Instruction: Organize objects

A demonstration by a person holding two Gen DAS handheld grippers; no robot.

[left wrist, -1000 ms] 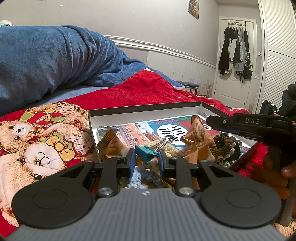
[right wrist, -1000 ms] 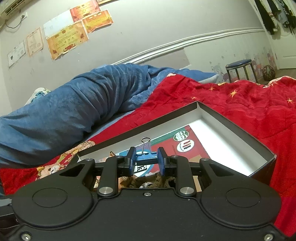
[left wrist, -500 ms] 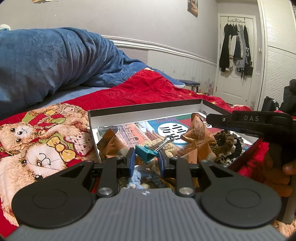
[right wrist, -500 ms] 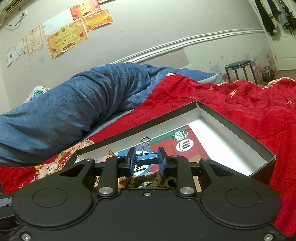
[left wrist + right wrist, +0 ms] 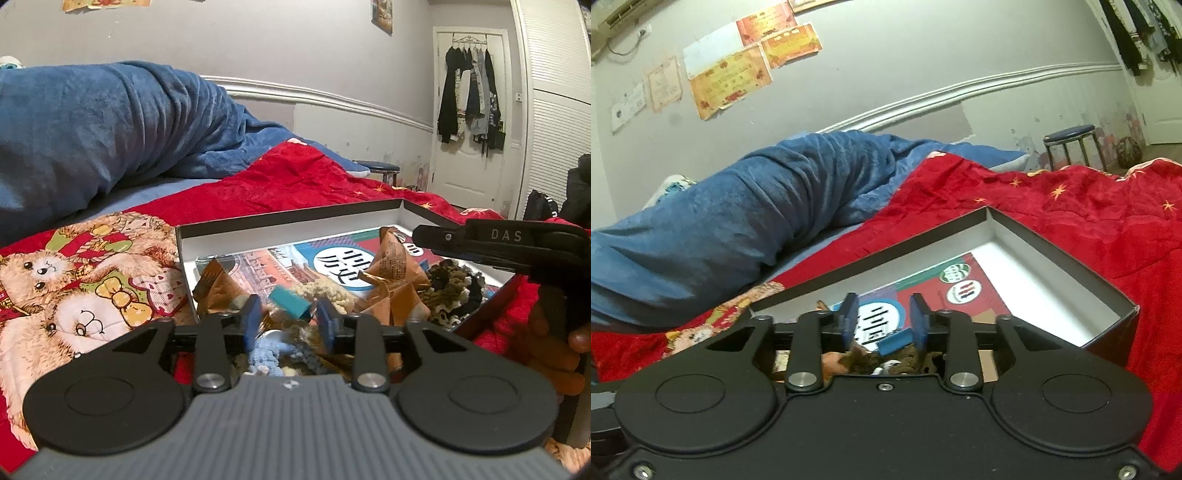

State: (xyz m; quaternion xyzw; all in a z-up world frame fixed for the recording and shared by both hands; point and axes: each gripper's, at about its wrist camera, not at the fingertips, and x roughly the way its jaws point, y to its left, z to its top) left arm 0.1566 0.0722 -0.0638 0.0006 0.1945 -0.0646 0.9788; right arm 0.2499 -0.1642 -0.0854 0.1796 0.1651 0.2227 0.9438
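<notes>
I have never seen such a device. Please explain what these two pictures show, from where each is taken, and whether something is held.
No robot here: a person holds a hand tool with two jaws in each hand, and a camera on each tool looks forward along them. One picture comes from the left gripper, the other from the right gripper. Both hang over an open box on a red blanket; it holds snack packets and a yarn scrunchie. Both pairs of jaws stand apart. A teal binder clip is between the left ones, a blue binder clip between the right ones, both blurred, neither gripped.
</notes>
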